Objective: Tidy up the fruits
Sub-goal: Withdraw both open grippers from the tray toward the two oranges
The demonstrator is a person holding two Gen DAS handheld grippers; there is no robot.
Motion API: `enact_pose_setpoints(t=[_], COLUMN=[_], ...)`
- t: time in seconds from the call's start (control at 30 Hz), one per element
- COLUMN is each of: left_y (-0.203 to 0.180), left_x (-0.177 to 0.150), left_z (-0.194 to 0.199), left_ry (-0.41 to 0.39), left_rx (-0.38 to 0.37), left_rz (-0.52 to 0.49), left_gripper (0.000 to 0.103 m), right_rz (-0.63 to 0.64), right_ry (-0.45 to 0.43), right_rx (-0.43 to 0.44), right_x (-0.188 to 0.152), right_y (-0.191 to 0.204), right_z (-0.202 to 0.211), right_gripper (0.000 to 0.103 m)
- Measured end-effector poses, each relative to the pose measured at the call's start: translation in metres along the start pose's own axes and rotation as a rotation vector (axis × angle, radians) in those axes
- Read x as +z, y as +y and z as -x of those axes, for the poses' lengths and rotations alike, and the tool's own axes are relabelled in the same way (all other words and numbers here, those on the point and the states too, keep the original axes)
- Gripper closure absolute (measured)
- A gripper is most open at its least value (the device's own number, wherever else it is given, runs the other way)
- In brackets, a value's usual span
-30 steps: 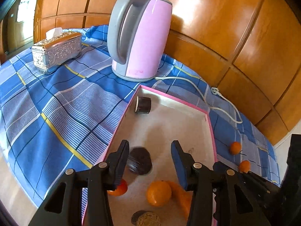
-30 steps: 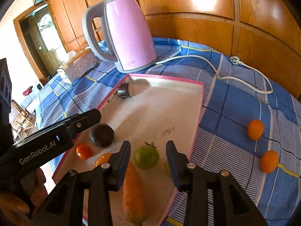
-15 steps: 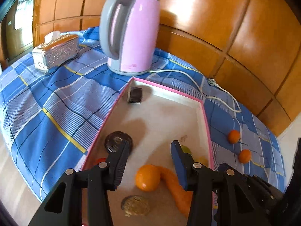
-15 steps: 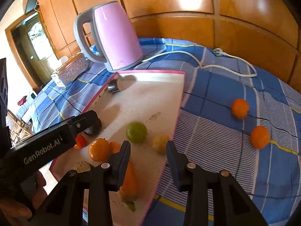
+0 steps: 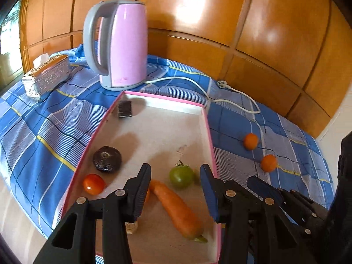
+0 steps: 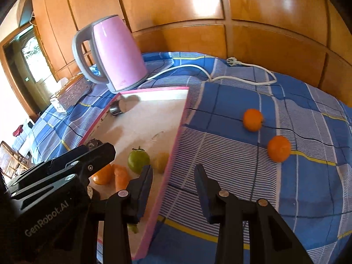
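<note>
A pink-rimmed tray (image 5: 208, 129) (image 6: 176, 132) lies on the blue checked cloth. In it are a green tomato (image 5: 181, 176) (image 6: 138, 159), a carrot (image 5: 176, 209), a red tomato (image 5: 93, 184), a dark round fruit (image 5: 107, 158), an orange (image 6: 102, 175) and a yellow fruit (image 6: 161, 161). Two oranges (image 6: 253, 120) (image 6: 279, 148) lie on the cloth right of the tray. My left gripper (image 5: 176, 189) is open and empty above the tray's near end. My right gripper (image 6: 173, 187) is open and empty over the tray's right rim.
A pink kettle (image 5: 118, 44) stands behind the tray, its white cord (image 5: 220, 96) trailing right along the cloth. A silver tissue box (image 5: 46, 77) sits at the far left. A small dark object (image 5: 125, 109) lies in the tray's far corner. A wooden panel wall is behind.
Both grippers have drawn back and shifted right. The right gripper went from above the tray to over its right rim, nearer the two loose oranges. Both stayed open.
</note>
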State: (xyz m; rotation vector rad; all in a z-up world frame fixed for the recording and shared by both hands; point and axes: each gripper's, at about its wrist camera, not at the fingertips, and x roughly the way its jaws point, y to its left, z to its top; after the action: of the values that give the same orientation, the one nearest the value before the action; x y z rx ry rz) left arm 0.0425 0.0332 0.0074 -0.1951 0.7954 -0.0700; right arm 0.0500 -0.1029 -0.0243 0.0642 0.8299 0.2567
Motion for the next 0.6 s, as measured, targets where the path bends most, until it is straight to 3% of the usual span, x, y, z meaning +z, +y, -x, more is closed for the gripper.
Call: enact_pose_setpoints(t=[0.33, 0.6], left_y=[-0.027, -0.05], left_x=[-0.008, -0.017], left_z=[-0.003, -0.014], left_ry=[0.015, 0.046], left_rx=[-0.024, -0.051], left_rz=[-0.068, -0.133], left_gripper=[0.056, 0.056], right_rz=[-0.065, -0.192], right_ry=[-0.017, -0.008], right_rx=[-0.044, -0.127], right_x=[-0.012, -0.024], right_y=[-0.032, -0.082], right_z=[0.011, 0.011], right_gripper=[0.063, 0.063])
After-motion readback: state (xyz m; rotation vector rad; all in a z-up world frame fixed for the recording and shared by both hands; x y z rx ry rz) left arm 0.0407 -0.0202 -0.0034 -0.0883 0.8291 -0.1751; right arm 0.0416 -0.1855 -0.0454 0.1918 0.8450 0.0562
